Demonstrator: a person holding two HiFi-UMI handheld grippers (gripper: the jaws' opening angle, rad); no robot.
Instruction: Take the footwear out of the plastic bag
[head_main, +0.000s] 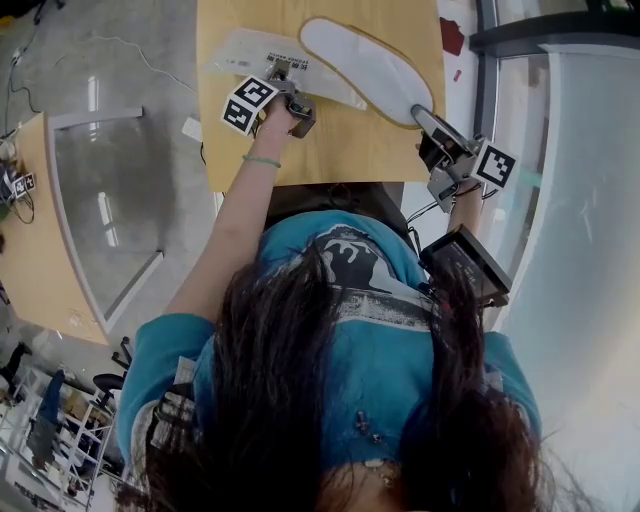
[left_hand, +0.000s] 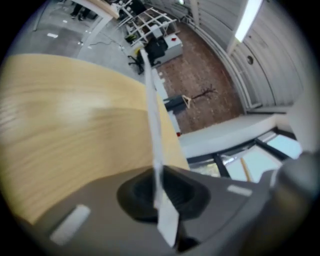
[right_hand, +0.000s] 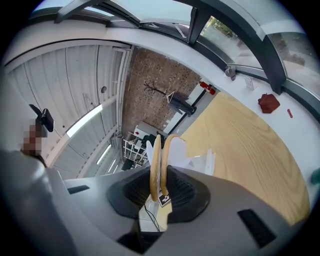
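Gripped the heel end of the white slippers with the right claw, clenched on both tan-edged soles. Pinched the thin edge of the plastic bag in the left claw, clamped tight on it. Looked nearly finished, with the slippers out of the bag at upper centre of the frame on the bench, and the bag flat, seemingly empty, just left of them. Left only the letting go, by the look of it. Appeared thin, flat and soft, white with a tan rim.
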